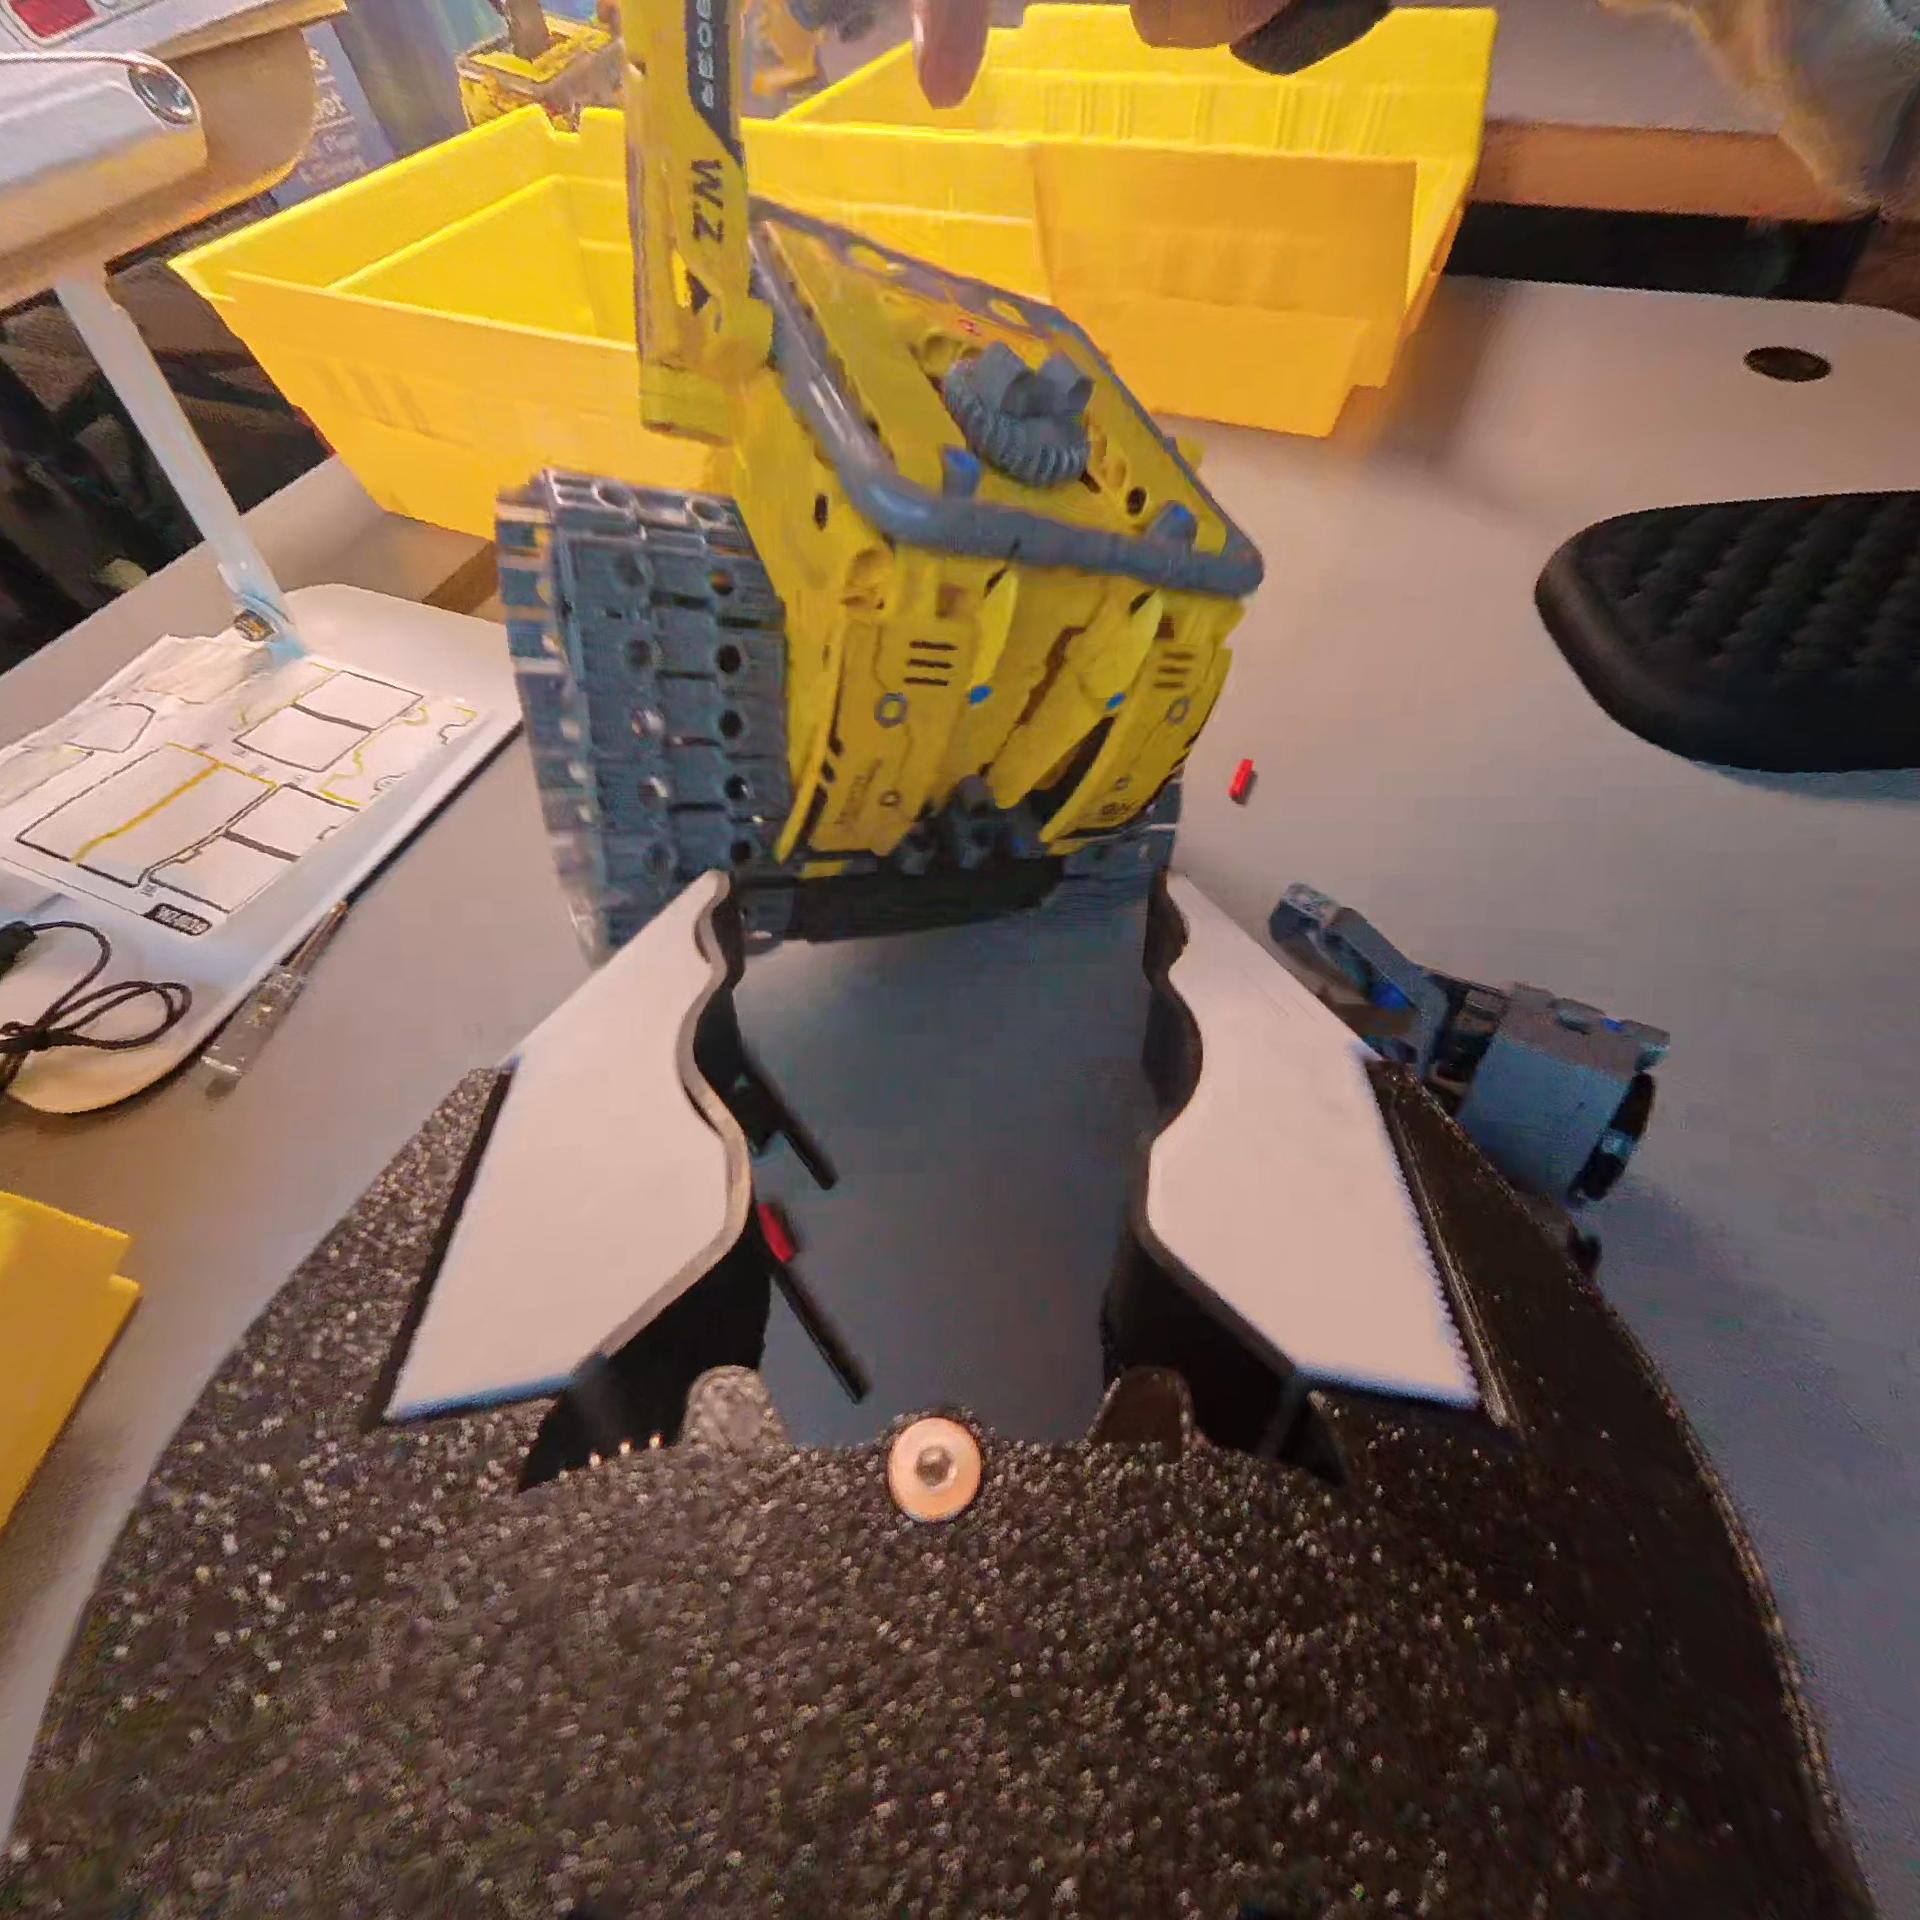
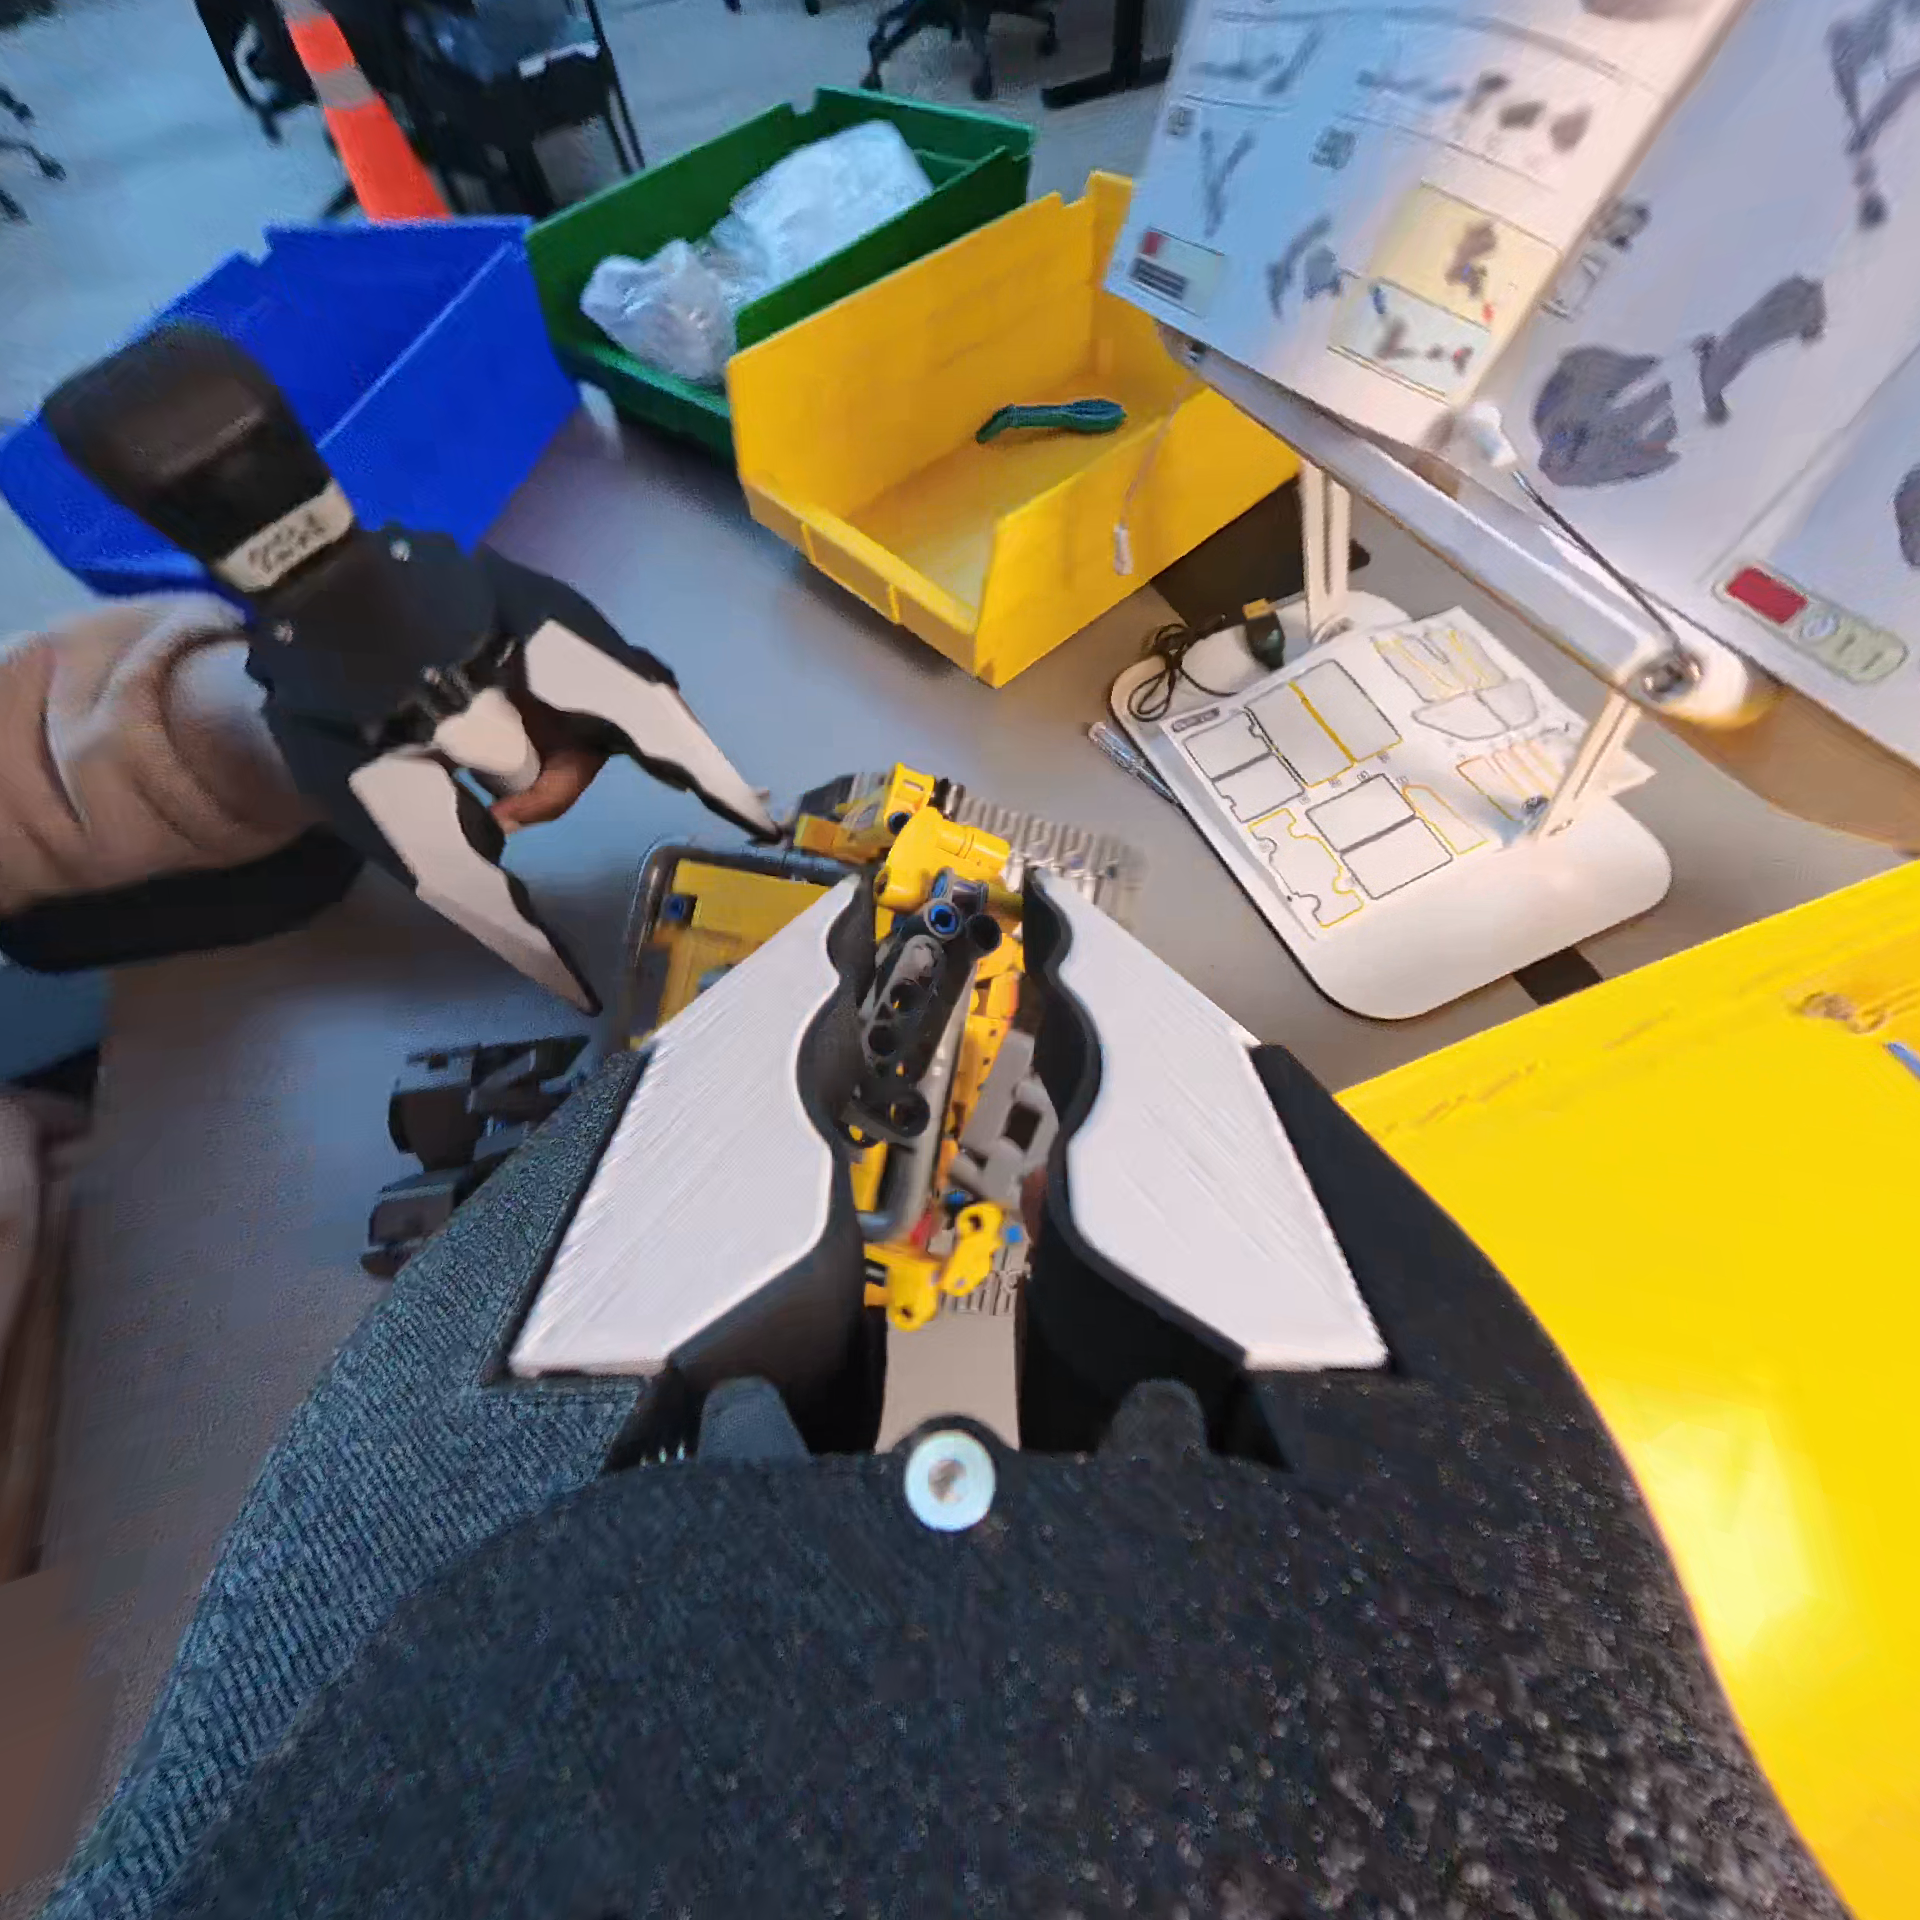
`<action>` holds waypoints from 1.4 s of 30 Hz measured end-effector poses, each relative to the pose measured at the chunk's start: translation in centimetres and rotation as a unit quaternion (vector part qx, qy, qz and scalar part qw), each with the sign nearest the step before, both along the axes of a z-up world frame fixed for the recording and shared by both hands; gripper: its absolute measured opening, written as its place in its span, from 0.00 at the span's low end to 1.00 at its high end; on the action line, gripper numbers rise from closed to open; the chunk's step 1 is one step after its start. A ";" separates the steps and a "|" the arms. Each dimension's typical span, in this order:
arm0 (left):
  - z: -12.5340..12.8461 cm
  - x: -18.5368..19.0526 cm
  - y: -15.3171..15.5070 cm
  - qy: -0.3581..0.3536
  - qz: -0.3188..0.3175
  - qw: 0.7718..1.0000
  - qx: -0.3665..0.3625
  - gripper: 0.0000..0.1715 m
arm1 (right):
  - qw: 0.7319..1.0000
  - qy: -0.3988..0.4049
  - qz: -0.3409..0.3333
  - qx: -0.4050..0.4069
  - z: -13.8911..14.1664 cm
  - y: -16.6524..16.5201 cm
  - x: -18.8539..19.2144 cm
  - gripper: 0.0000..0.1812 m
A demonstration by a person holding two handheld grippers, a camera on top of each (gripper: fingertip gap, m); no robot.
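Observation:
A yellow and grey brick-built excavator model stands tilted on the grey table, its grey track to the left and its yellow boom rising out of the top of the frame. My left gripper is open and empty, with its fingertips right at the model's lower rear edge. In the right wrist view my right gripper is shut on the model's boom, holding it from above. The left gripper shows there too, open, with one fingertip at the model's body.
A grey brick subassembly, a small red piece and a black mesh pad lie to the right. Yellow bins stand behind. A white stand base with a sticker sheet, blue, green and yellow bins surround the model.

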State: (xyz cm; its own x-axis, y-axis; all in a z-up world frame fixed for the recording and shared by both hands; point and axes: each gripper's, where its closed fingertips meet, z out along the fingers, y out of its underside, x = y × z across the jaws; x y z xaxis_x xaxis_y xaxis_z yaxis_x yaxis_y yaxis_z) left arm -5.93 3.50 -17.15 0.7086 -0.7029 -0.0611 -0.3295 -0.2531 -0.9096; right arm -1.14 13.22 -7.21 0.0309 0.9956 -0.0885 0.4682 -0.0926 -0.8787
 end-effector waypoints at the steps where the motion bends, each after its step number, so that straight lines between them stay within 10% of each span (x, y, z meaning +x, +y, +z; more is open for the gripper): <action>1: -0.2 0.0 0.8 0.002 0.007 1.000 0.001 0.42 | 0.999 -0.002 -0.015 -0.034 -0.9 1.4 -0.6 0.15; 9: -2.0 1.6 4.9 0.007 0.017 0.999 -0.026 0.45 | 0.985 -0.004 -0.150 -0.088 -4.9 6.1 -1.0 0.15; 21: -1.2 1.6 7.3 -0.006 -0.031 0.999 -0.039 0.36 | 0.986 0.071 -0.109 0.104 1.9 0.3 6.7 0.23; 27: 3.2 -1.8 2.8 -0.066 -0.021 0.997 -0.036 0.31 | 0.986 -0.128 0.045 0.100 -13.3 -8.6 9.2 0.14; 31: 2.1 -2.7 -0.5 -0.061 -0.005 0.996 -0.057 0.31 | 0.980 -0.178 0.039 0.077 -17.8 -8.9 8.3 0.14; 38: -1.1 -3.2 -4.5 -0.031 -0.002 0.995 -0.090 0.31 | 0.959 -0.241 0.095 0.119 -18.3 -9.1 7.9 0.01; 42: -2.9 -3.8 -4.4 -0.027 0.003 0.996 -0.089 0.30 | 0.983 -0.128 0.060 0.118 -13.3 -9.9 3.3 0.02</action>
State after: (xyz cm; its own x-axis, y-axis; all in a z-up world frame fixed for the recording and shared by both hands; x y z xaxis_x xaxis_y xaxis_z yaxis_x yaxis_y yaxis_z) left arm -9.69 -0.88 -20.10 0.7120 -0.6947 0.1023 -0.2786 -0.4132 -0.8670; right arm 2.18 3.35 -20.49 -0.0967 0.9854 0.1404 0.6719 0.1687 -0.7212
